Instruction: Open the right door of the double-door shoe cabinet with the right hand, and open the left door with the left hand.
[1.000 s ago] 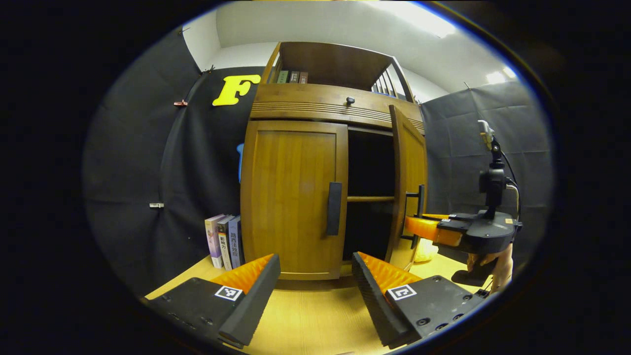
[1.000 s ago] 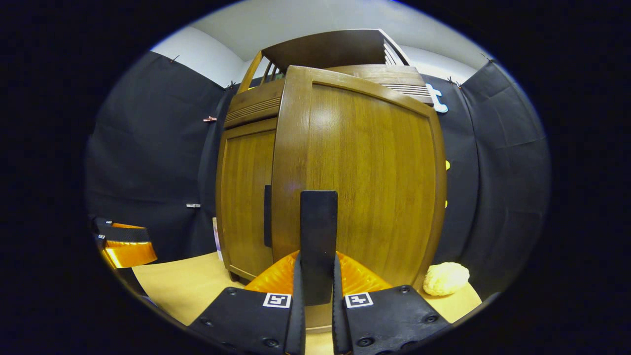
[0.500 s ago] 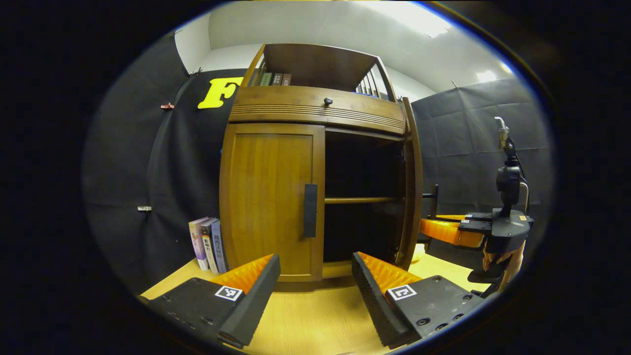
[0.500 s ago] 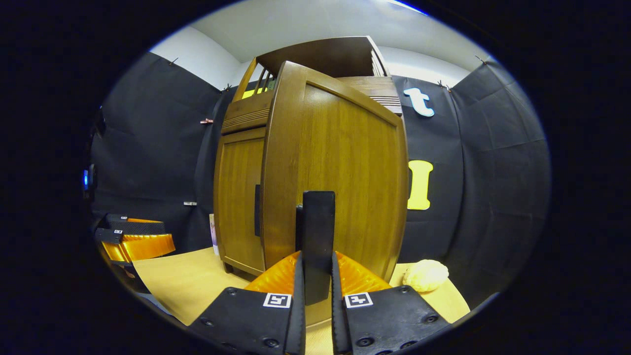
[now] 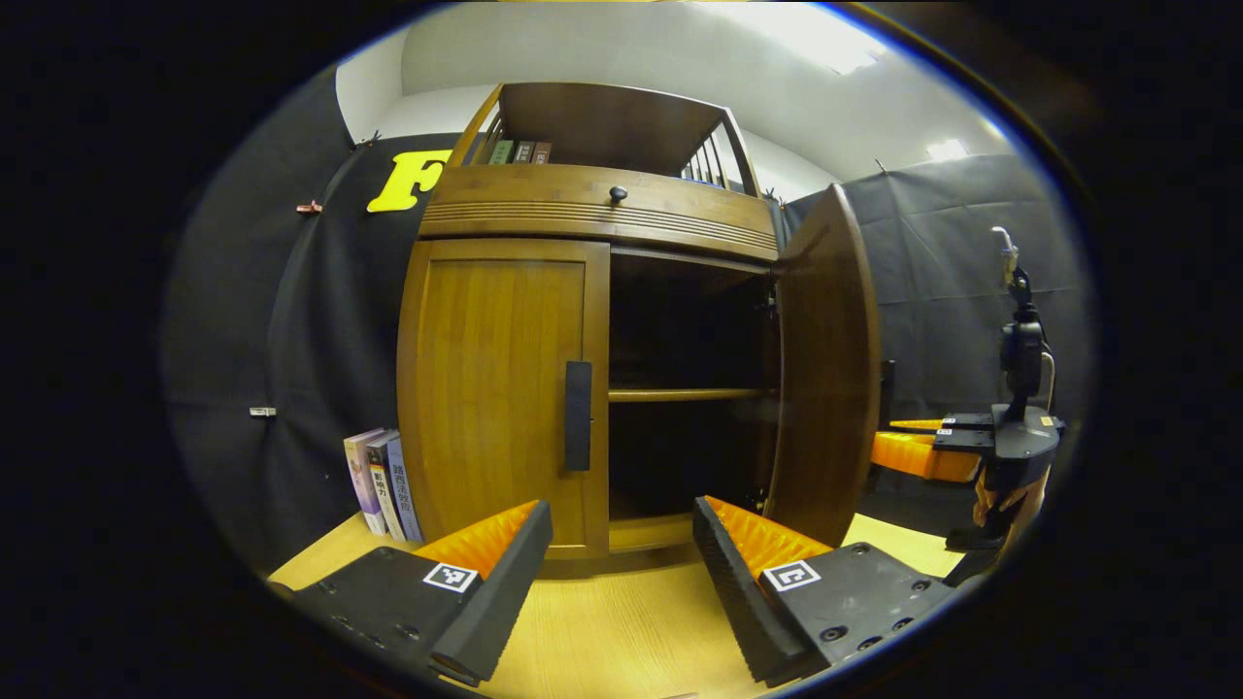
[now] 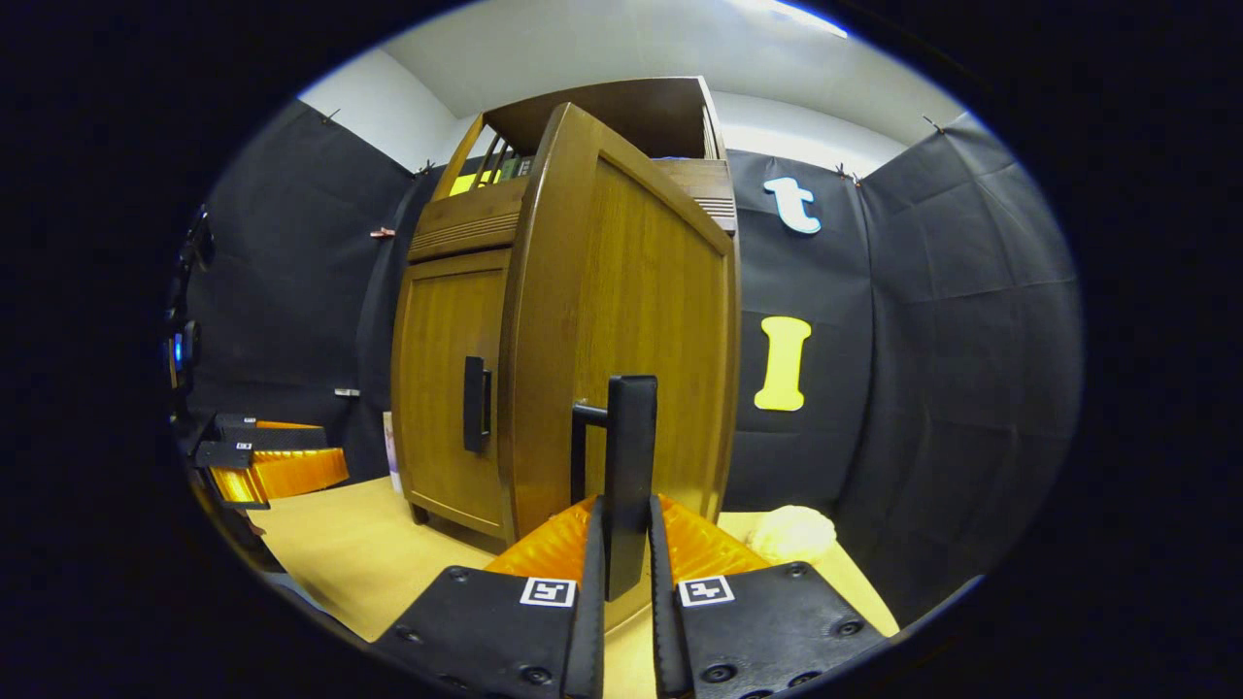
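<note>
A: How are the doors found?

B: The right door (image 5: 821,369) is seen swung wide from the cabinet (image 5: 592,209), a shelf (image 5: 680,395) bared inside. The left door (image 5: 500,388) is shut, its handle (image 5: 578,416) untouched.

A: And the fingers?

B: The right gripper (image 6: 621,544) is clamped on the right handle (image 6: 629,466), both fingers pressed to it. The left gripper (image 5: 621,549) is held spread above the bench (image 5: 621,631), nothing between its fingers. Books (image 5: 379,483) are stood beside the cabinet.
</note>
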